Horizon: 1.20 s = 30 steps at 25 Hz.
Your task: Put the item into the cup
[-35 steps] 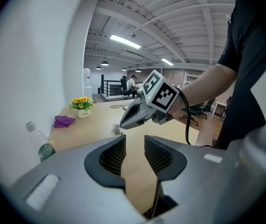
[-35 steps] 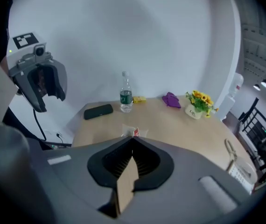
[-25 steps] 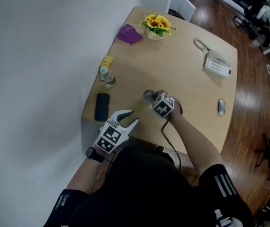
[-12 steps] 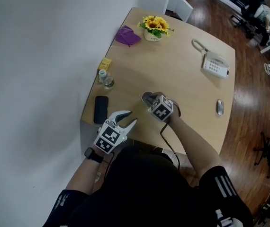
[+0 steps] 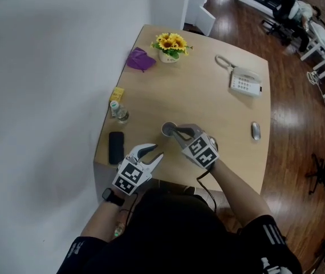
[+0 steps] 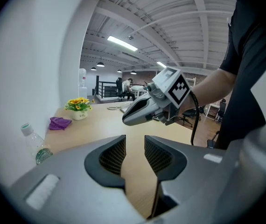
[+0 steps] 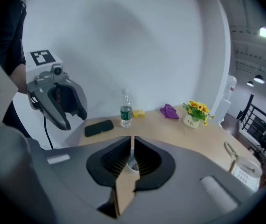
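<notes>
Right gripper point(image 5: 179, 133) is hovering just over the cup point(image 5: 167, 129) on the table point(image 5: 231, 124), jaws closing on nothing, item unseen so probably already inside, left gripper point(image 5: 157, 152) idling spread and empty; I'd be lifting straight up, not nudging the rim.

Tabletop point(image 5: 208, 113), light wood: potted sunflowers point(image 5: 169, 43), purple cloth point(image 5: 139, 59), corded telephone point(image 5: 244, 83), mouse point(image 5: 256, 131), water bottle point(image 5: 118, 112), yellow packet point(image 5: 117, 93), flat black case point(image 5: 116, 147).

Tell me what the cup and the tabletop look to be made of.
The cup is probably metal: silvery grey with a shiny rim. The tabletop is light wood or wood-look laminate, smooth and matte with faint grain; which one cannot be told.
</notes>
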### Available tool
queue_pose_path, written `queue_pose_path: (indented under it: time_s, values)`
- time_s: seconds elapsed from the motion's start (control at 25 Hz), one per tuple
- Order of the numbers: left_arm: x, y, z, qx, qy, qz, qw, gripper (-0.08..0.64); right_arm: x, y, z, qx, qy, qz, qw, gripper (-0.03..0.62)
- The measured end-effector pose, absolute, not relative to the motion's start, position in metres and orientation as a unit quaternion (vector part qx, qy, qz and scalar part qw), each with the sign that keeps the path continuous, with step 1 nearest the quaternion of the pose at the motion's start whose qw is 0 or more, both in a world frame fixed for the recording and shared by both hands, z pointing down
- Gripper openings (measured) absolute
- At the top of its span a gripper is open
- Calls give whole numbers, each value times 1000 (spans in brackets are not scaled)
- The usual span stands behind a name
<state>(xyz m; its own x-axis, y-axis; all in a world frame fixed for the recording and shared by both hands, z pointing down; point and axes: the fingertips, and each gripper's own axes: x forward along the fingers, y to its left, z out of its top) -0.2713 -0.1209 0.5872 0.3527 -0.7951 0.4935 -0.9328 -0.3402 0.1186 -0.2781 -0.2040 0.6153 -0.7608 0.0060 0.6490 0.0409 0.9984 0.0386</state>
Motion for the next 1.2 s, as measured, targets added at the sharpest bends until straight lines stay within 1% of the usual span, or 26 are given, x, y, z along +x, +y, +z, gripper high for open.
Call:
queue_pose_path:
  time_s: [0.04, 0.24, 0.4, 0.72, 1.2]
  values:
    - [-268, -122, 584, 802, -537, 176, 191, 120, -271, -203, 602, -3, -944, -21, 330, 9]
    - [-251, -131, 571, 817, -521, 157, 189, 119, -227, -205, 549, 52, -964, 15, 259, 8]
    - [-233, -133, 566, 827, -509, 151, 185, 120, -187, -201, 528, 94, -971, 53, 213, 8]
    - [-177, -117, 557, 837, -497, 165, 157, 118, -108, -167, 527, 124, -968, 64, 210, 8]
    - [-65, -48, 544, 838, -500, 169, 140, 118, 26, -98, 511, 141, -970, 85, 176, 8]
